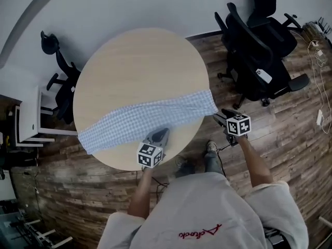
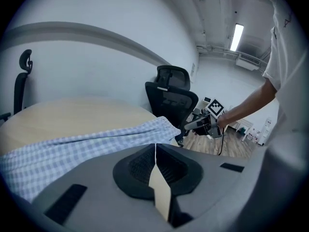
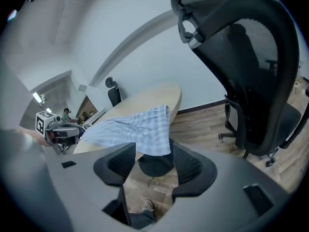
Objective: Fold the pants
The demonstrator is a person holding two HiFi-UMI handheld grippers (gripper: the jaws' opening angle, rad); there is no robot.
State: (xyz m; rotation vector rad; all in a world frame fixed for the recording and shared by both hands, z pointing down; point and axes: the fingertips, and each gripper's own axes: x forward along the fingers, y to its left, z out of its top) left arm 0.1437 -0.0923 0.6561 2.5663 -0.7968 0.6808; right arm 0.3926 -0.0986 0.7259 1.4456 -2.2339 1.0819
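Blue checked pants (image 1: 140,117) lie stretched in a band across the round wooden table (image 1: 135,61), from its near left edge to its right edge. My left gripper (image 1: 160,134) is at the band's near side, jaws shut, and the left gripper view shows no cloth between them (image 2: 155,149); the pants (image 2: 72,146) lie just beyond. My right gripper (image 1: 219,117) hovers off the table's right edge by the pants' end. Its jaws stand open (image 3: 150,161), and the hanging corner of the pants (image 3: 145,129) shows in the gap without the pads pressing on it.
Black office chairs stand at the right (image 1: 254,45) and at the left (image 1: 59,82) of the table; one chair (image 3: 246,71) looms close to the right gripper. A white shelf unit (image 1: 28,121) is at far left. Cables (image 1: 319,56) lie on the wooden floor.
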